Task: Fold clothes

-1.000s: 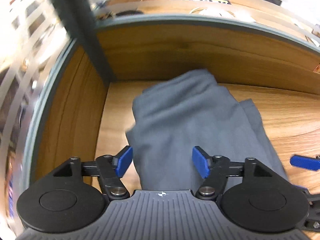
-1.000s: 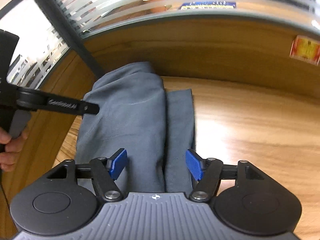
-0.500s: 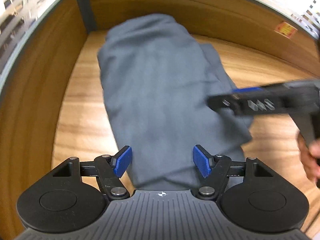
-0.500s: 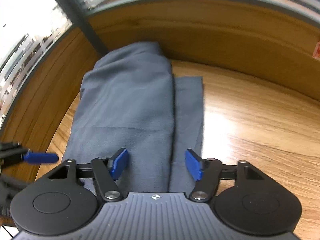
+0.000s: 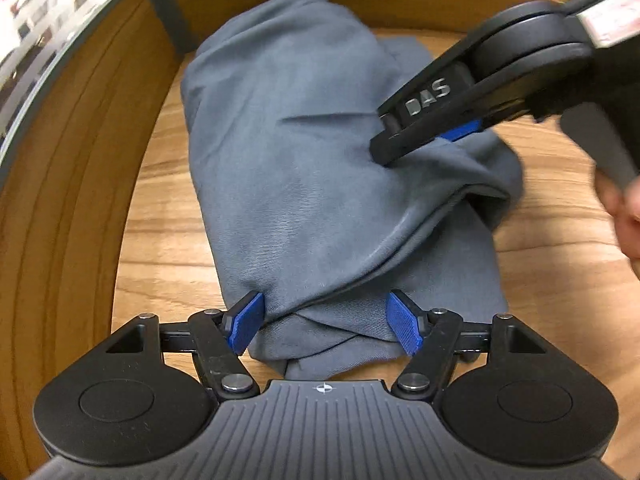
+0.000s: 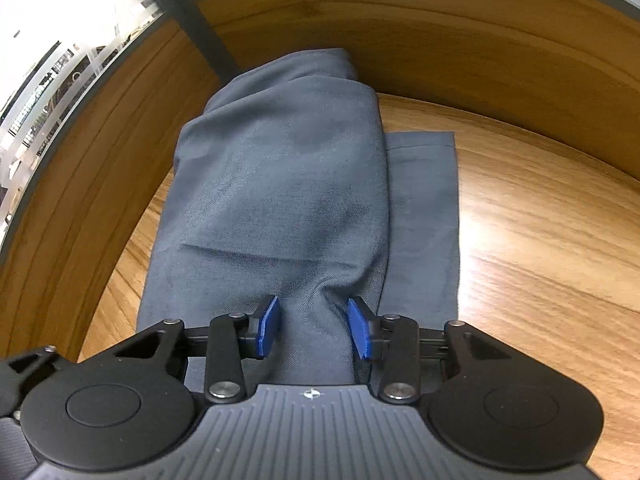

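A grey garment (image 5: 300, 160) lies folded lengthwise on the wooden table (image 5: 160, 240), its far end in the corner. My left gripper (image 5: 324, 328) is open, and its blue pads straddle the garment's near end, where layers overlap. In the left wrist view my right gripper (image 5: 386, 148) comes in from the right with its tips pressed into the cloth's right side. In its own view the right gripper (image 6: 315, 326) has its jaws closing on a raised ridge of the garment (image 6: 280, 184), and creases run out from the pads. A flat lower layer (image 6: 424, 220) shows to the right.
Wooden wall panels (image 5: 60, 200) close the table in on the left and at the back (image 6: 440, 40), with window glass (image 6: 60, 60) above. A person's hand (image 5: 628, 216) holds the right gripper's handle. Bare tabletop (image 6: 540, 240) stretches to the right of the garment.
The right gripper's jaws have narrowed from wide apart to pinching a ridge of cloth. In the left wrist view the right gripper has dropped onto the garment, and the left gripper has come down over its near end.
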Demonstrator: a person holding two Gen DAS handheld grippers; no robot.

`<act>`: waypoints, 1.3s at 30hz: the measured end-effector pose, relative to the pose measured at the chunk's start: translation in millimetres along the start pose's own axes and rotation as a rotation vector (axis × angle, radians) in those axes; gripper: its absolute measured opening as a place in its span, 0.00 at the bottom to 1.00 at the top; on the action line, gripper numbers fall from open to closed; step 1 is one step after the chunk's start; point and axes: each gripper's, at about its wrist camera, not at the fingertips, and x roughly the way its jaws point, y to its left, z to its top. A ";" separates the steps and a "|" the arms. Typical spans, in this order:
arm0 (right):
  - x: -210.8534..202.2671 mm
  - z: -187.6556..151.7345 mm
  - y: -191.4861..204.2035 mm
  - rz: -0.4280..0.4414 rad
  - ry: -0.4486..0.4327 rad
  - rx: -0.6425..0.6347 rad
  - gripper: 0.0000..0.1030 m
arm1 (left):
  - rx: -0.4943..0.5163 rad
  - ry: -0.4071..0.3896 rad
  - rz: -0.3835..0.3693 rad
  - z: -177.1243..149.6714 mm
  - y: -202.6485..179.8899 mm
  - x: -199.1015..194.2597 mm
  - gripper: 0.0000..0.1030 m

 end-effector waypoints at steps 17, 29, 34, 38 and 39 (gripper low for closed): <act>36.9 25.6 50.8 0.016 -0.041 0.006 0.46 | -0.221 -0.008 0.161 31.2 81.3 24.0 0.73; 2.2 22.0 58.3 0.043 -0.072 -0.098 0.53 | -0.263 -0.018 0.146 28.0 69.7 8.4 0.72; -35.2 6.7 59.5 0.010 -0.097 -0.180 0.62 | -0.304 -0.036 0.093 19.0 50.3 -8.9 0.74; -69.5 -13.7 52.6 -0.006 -0.119 -0.223 0.72 | -0.328 -0.044 0.071 13.2 33.0 -25.2 0.78; -77.9 -19.3 50.4 -0.007 -0.126 -0.228 0.76 | -0.334 -0.048 0.067 10.3 29.4 -33.3 0.79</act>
